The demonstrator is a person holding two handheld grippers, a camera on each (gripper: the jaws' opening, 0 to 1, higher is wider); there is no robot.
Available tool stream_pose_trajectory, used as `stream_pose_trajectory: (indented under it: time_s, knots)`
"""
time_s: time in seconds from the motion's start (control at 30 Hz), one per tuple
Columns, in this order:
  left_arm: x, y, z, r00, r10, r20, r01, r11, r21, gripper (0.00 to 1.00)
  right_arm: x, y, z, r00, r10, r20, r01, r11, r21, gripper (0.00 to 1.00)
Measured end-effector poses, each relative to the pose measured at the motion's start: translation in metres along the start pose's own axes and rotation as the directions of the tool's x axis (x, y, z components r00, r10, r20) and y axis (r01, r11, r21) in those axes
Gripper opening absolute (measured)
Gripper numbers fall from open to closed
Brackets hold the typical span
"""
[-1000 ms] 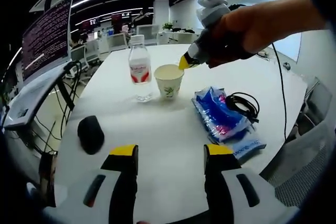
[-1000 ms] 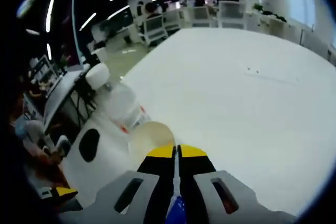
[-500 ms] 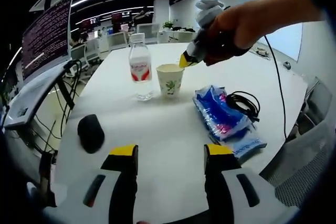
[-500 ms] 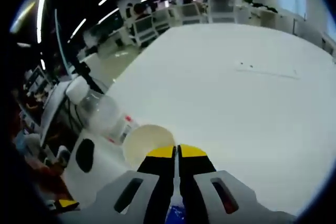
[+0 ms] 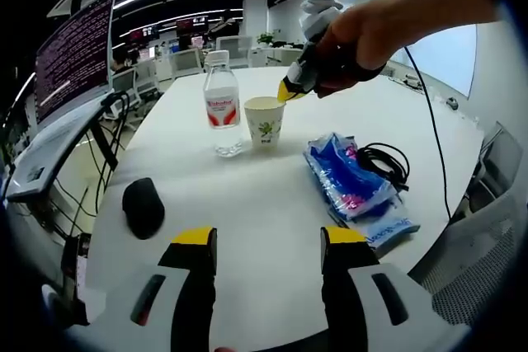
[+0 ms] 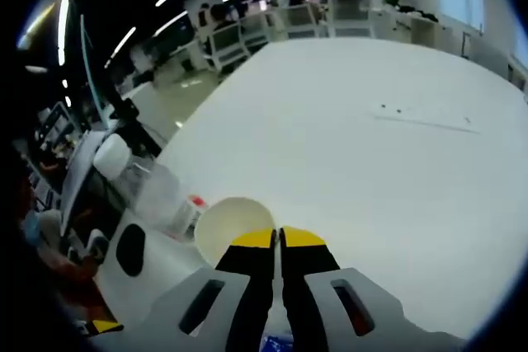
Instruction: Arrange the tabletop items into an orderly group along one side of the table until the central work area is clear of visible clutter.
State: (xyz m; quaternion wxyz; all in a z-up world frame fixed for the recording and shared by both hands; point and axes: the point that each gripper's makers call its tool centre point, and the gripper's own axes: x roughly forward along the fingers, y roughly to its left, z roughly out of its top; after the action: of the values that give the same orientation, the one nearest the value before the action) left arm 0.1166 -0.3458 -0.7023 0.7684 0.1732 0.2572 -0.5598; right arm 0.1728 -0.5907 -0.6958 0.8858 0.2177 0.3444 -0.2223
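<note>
My left tool [image 5: 266, 245] hangs low with jaws spread, empty. Beyond it on the white worktop [image 5: 247, 195] stands the paper cup [image 5: 264, 121], a water bottle [image 5: 221, 113] just beside it. My right tool [image 5: 285, 92], jaws pressed together, hovers at the cup's rim; I judge regrouping comes next.
</note>
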Motion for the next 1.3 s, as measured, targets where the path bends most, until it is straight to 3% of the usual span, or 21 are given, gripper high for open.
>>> stream_pose_trajectory:
  time_s: [0.77, 0.9, 1.3]
  knots:
    - [0.001, 0.000, -0.002, 1.000, -0.001, -0.007, 0.001, 1.000, -0.004, 0.50, -0.003, -0.007, -0.013, 0.999, -0.001, -0.032, 0.003, 0.998, 0.059, 0.02]
    - [0.002, 0.001, -0.004, 1.000, 0.001, -0.012, -0.001, 1.000, 0.003, 0.49, -0.003, -0.006, -0.016, 0.999, 0.005, -0.047, 0.001, 0.992, 0.129, 0.00]
    - [0.002, 0.000, -0.004, 1.000, 0.000, -0.013, 0.000, 1.000, 0.010, 0.49, -0.005, 0.000, -0.014, 0.998, 0.023, -0.052, -0.014, 0.986, 0.168, 0.00]
